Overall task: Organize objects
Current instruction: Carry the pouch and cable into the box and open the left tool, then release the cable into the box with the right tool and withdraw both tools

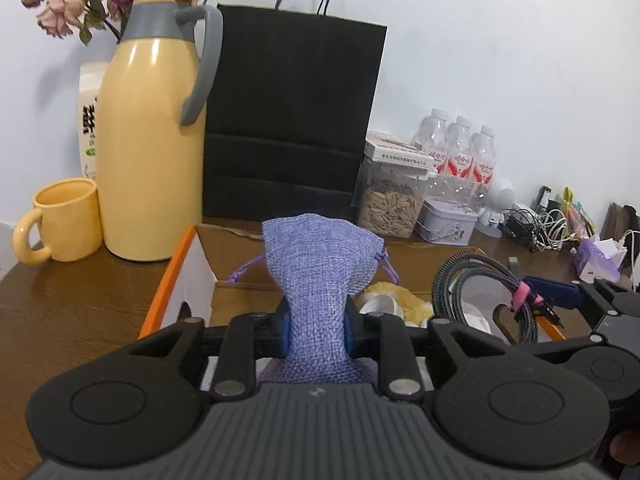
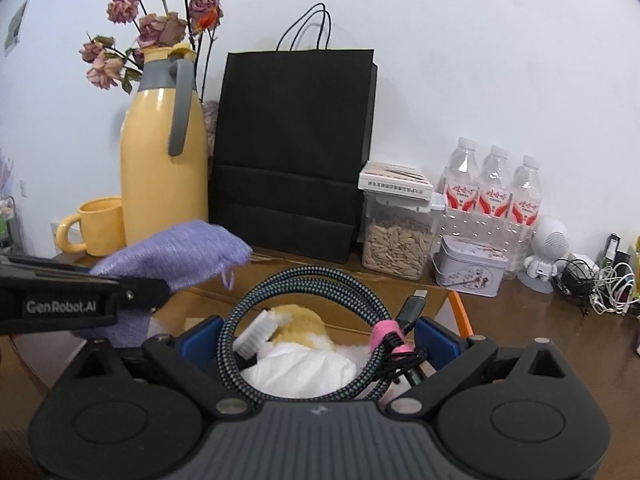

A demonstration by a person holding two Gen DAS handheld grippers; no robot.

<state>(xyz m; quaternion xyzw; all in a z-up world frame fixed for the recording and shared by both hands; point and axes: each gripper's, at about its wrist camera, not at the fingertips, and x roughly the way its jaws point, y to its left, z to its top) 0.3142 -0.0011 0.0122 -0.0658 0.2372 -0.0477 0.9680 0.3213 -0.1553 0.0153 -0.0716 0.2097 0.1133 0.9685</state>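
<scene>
My left gripper (image 1: 316,330) is shut on a purple drawstring pouch (image 1: 320,272) and holds it above an open cardboard box (image 1: 188,272) with an orange edge. The pouch also shows at the left of the right wrist view (image 2: 176,252). My right gripper (image 2: 316,336) holds a coiled braided cable (image 2: 288,288) with a pink tie between its blue pads (image 2: 436,338), over the same box (image 2: 400,292). The cable shows in the left wrist view (image 1: 476,288) too. Inside the box lie a yellow plush item (image 2: 300,320) and white items (image 2: 304,368).
Behind the box stand a yellow thermos jug (image 1: 148,140), a yellow mug (image 1: 64,220), a black paper bag (image 1: 292,112), a jar of seeds (image 2: 396,240), a tin (image 2: 468,264) and water bottles (image 2: 492,192). Tangled cables (image 2: 600,280) lie at far right on the wooden table (image 1: 72,304).
</scene>
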